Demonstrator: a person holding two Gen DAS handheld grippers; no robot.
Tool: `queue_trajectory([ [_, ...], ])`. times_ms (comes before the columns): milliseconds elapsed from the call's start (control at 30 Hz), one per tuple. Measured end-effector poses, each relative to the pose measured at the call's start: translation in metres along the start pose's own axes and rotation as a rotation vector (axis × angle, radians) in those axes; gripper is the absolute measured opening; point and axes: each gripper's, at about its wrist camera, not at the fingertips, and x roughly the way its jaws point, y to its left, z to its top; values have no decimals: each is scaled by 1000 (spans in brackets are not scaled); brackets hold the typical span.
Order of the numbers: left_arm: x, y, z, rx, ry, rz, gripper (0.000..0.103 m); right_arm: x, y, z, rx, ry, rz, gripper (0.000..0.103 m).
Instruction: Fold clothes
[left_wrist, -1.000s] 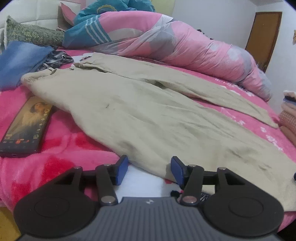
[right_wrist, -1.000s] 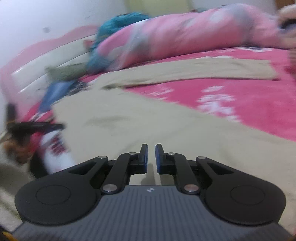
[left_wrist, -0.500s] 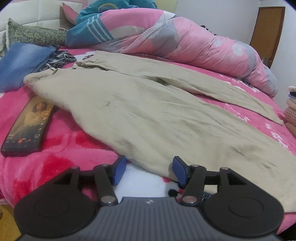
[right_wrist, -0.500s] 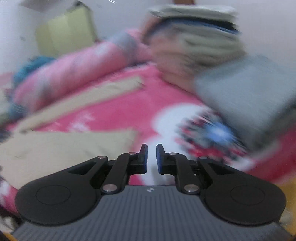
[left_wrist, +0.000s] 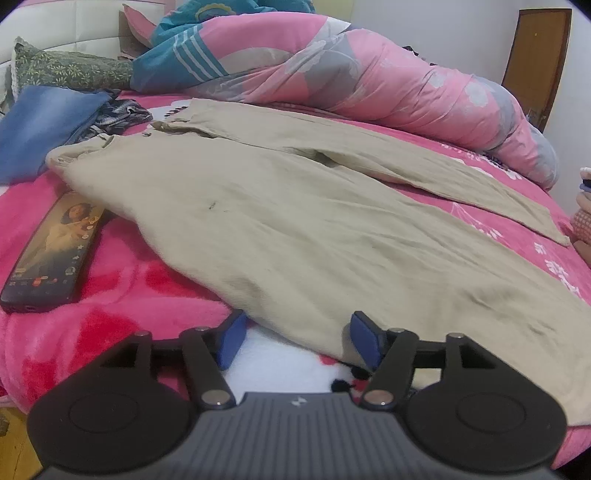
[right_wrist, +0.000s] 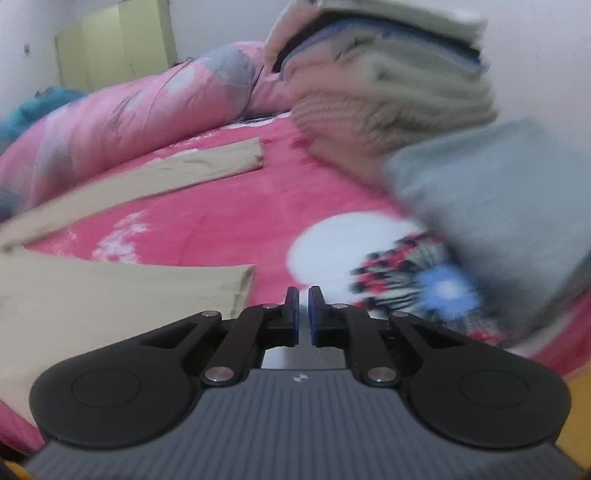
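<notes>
While the beige trousers (left_wrist: 295, 221) lie spread flat across the pink bed (left_wrist: 122, 291), the left gripper (left_wrist: 295, 341) hovers at their near edge, its jaws just opening and wide, fabric edge between the pads, unpinched. The right gripper (right_wrist: 303, 314), closed and empty, sits just beside a trouser-leg hem (right_wrist: 240, 284).

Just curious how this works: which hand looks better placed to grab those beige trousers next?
Probably the left. The left tongs have just been opening, nothing between them, at the beige trousers' near edge. The right tongs are shut, pointing past the hem.
</notes>
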Motion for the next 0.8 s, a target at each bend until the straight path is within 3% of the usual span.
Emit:
queue_trajectory([
  [100, 1, -6, -1, 9, -3, 14, 70, -18, 18, -1, 126, 3, 276, 15],
  [133, 1, -7, -1, 8, -4, 17, 70, -22, 29, -3, 153, 17, 372, 29],
  [200, 0, -7, -1, -1, -4, 18, 70, -17, 69, -11, 145, 97, 568, 43],
  [300, -3, -5, -1, -14, -8, 10, 70, -4, 127, -28, 130, 232, 790, 44],
  [367, -4, -3, -1, -24, -11, 5, 70, 9, 156, -39, 129, 325, 866, 45],
  [433, -6, -1, -2, -38, -17, -4, 70, 27, 175, -49, 165, 439, 917, 45],
  [533, -6, 2, -3, -58, -26, -16, 70, 46, 178, -68, 281, 559, 893, 45],
  [667, -6, 3, -3, -58, -29, -21, 70, 37, 141, -78, 497, 496, 863, 43],
  [800, -4, 3, -3, -57, -30, -25, 72, 25, 110, -77, 616, 349, 798, 43],
])
